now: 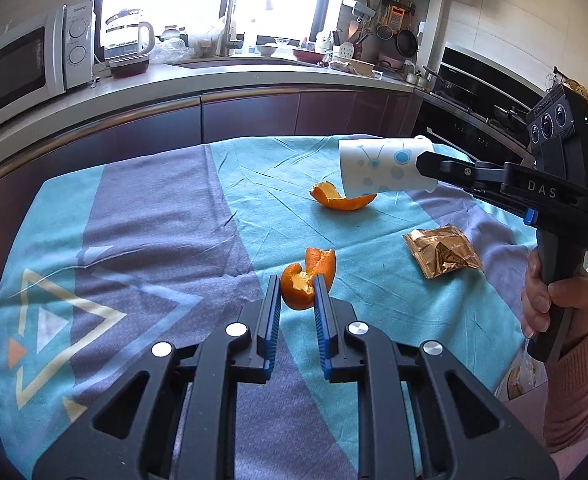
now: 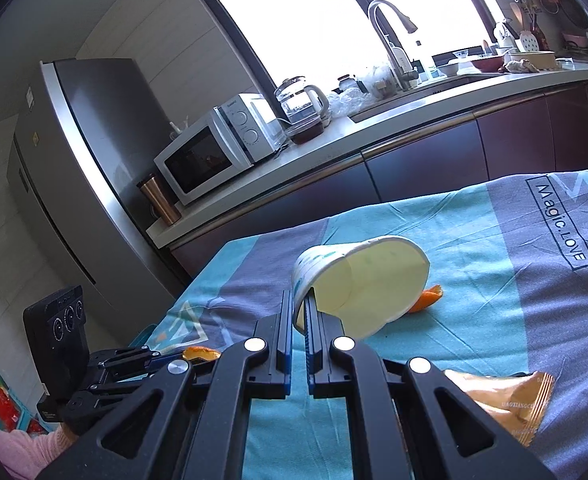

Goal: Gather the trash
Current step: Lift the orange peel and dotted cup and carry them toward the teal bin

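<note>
A table draped in a turquoise and grey-violet tablecloth [image 1: 142, 208] fills the foreground, with a curved kitchen counter [image 1: 198, 80] running behind it. On that counter stand a white microwave [image 1: 26, 68] and, beside it, a glass kettle [image 1: 128, 34]; a tall grey refrigerator [image 2: 74, 168] rises at the counter's far end in the right wrist view.

The right gripper [image 1: 423, 168], held by a hand [image 1: 553, 300] in a pink sleeve [image 1: 577, 392], is clenched on the rim of a white paper cup [image 1: 381, 168] with blue dot patterns. The cup lies tipped on its side, clear of the cloth, its wall pinched between the two fingers and its cream interior facing the right wrist camera.

The left gripper [image 1: 297, 284] is closed on a piece of orange peel [image 1: 307, 280], the peel wedged between the blue-padded fingers and lifted above the cloth.

A gold foil wrapper [image 1: 441, 254] lies flat on the cloth near the right-hand edge of the table. A second orange peel [image 1: 339, 198] rests on the turquoise stripe just below the held cup, curled upward at one end.
</note>
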Available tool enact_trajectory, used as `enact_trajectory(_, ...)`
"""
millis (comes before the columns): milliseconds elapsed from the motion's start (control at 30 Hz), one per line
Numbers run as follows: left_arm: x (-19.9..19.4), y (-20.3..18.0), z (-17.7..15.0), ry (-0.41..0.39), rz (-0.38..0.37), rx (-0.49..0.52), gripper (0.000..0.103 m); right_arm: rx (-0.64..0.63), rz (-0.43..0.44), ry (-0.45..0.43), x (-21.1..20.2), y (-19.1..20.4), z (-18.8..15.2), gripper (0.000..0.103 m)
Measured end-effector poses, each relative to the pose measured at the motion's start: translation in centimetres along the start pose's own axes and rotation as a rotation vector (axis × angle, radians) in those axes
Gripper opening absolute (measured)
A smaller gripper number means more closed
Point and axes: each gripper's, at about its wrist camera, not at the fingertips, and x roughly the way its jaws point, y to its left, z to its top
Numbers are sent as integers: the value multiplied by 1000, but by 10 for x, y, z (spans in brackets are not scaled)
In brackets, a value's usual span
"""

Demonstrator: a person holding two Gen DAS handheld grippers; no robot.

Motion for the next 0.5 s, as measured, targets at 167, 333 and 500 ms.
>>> enact_trajectory(167, -23, 17, -12, -12, 20, -30, 17, -9, 40, 23, 7, 16, -9, 5)
enact_trajectory(333, -46, 31, -23, -36, 35, -64, 17, -14, 78, 49, 17, 31, -17, 5)
enact_trajectory(500, -66, 45, -33, -56, 52, -99, 17, -24, 111, 71, 25, 47, -24, 5)
